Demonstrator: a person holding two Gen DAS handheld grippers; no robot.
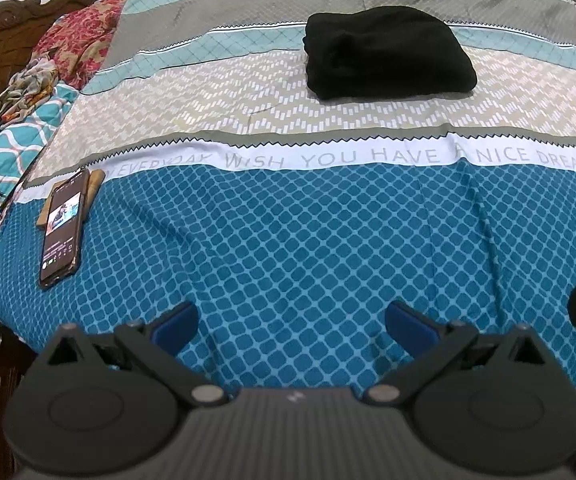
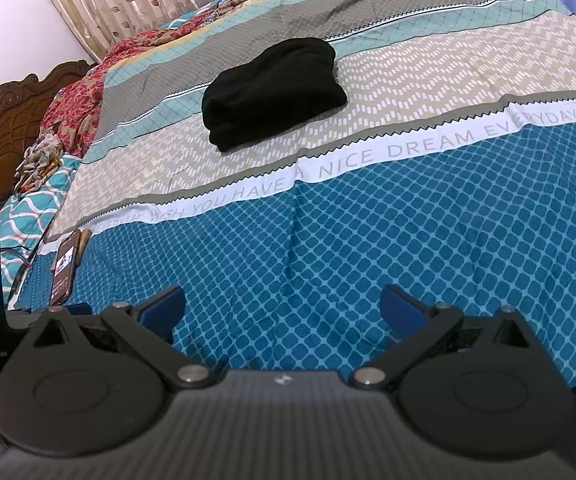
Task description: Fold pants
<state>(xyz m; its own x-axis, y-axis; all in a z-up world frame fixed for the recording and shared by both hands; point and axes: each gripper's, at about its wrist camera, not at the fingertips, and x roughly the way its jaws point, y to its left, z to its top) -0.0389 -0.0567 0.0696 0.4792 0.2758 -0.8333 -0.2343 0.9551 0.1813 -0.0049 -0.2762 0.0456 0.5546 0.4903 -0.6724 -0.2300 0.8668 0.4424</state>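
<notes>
Nearest the cameras, left gripper point(image 1: 291, 320) and right gripper point(image 2: 283, 304) hover over the blue-patterned bedsheet point(image 1: 308, 248), jaws spread, empty. Phone point(image 1: 63, 227) lies at left edge. Farther back, black pants point(image 1: 384, 54) sit folded on the beige stripe.

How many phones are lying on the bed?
1. The phone lies face up with its screen lit, near the left edge of the bedsheet, far from the black folded pants. Others could be hidden beyond the views.
</notes>
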